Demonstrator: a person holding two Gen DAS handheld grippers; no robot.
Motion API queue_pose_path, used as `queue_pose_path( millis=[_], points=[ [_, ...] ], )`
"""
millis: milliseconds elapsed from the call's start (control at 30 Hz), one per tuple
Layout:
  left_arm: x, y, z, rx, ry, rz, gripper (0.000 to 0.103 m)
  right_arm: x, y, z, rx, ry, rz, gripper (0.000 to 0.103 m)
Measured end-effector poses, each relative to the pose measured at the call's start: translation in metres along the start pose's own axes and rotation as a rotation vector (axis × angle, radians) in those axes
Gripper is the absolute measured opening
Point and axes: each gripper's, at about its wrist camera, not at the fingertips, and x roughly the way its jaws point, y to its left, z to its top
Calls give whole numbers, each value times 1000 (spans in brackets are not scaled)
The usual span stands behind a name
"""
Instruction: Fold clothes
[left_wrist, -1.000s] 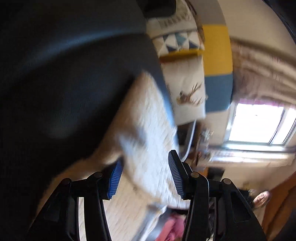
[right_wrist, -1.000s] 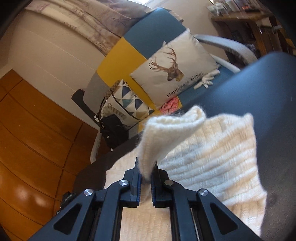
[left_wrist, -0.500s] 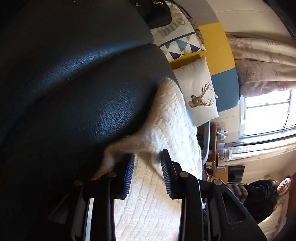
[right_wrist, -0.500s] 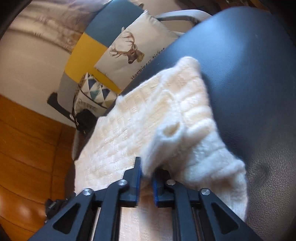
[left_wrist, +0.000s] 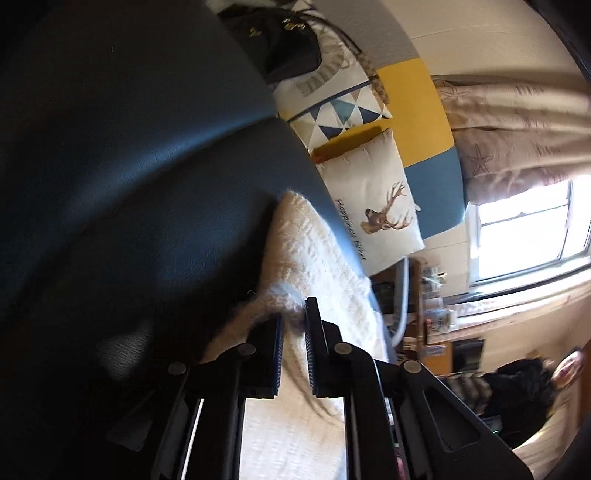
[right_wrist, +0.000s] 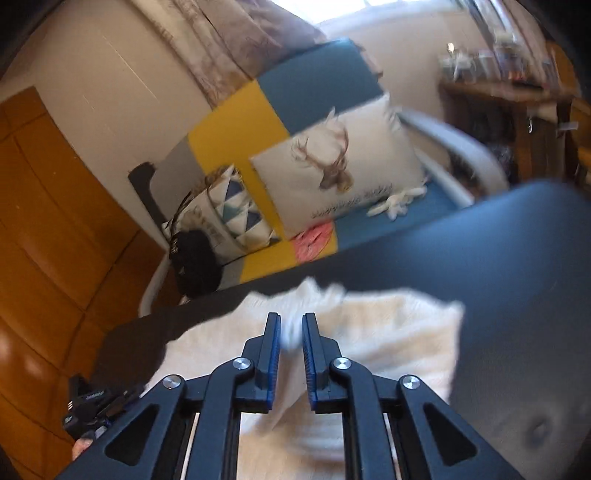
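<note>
Cream cable-knit sweater (left_wrist: 310, 251) lies on the dark leather surface (left_wrist: 147, 184), long axis running to upper centre. Left gripper (left_wrist: 293, 325) and right gripper (right_wrist: 290, 332) closing, each pinching its near edge.

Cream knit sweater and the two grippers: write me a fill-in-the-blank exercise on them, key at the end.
1. The cream knit sweater lies on a dark ____ surface.
2. The cushion on the sofa bears a picture of a ____.
3. Between the closing jaws of the left gripper sits a fold of the ____.
4. The right gripper is also closing on the ____.

Missing words: leather; deer; sweater; sweater
</note>
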Motion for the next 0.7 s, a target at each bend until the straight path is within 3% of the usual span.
queue_pose_path(
  millis=[67,167,200,233,267,367,400,633,700],
  points=[
    [7,10,-3,-3,20,36,11,13,-30,-11,75,54,-70,11],
    [16,22,-9,-22,77,32,11,31,-77,-47,212,129,-143,13],
    [14,22,-9,-14,79,30,11,30,-89,-57,283,120,-63,15],
    [13,22,-8,-3,84,26,11,23,-100,-68,358,86,30,24],
    [13,22,-8,1,91,24,12,16,-108,-75,417,43,83,31],
    [14,24,-6,-20,110,16,14,11,-128,-85,547,20,201,35],
    [14,24,-7,-19,111,18,14,15,-131,-85,562,29,256,35],
    [16,25,-8,-23,120,21,15,42,-132,-73,539,128,300,35],
    [16,25,-8,-18,125,23,15,52,-125,-69,458,195,252,36]
  ],
)
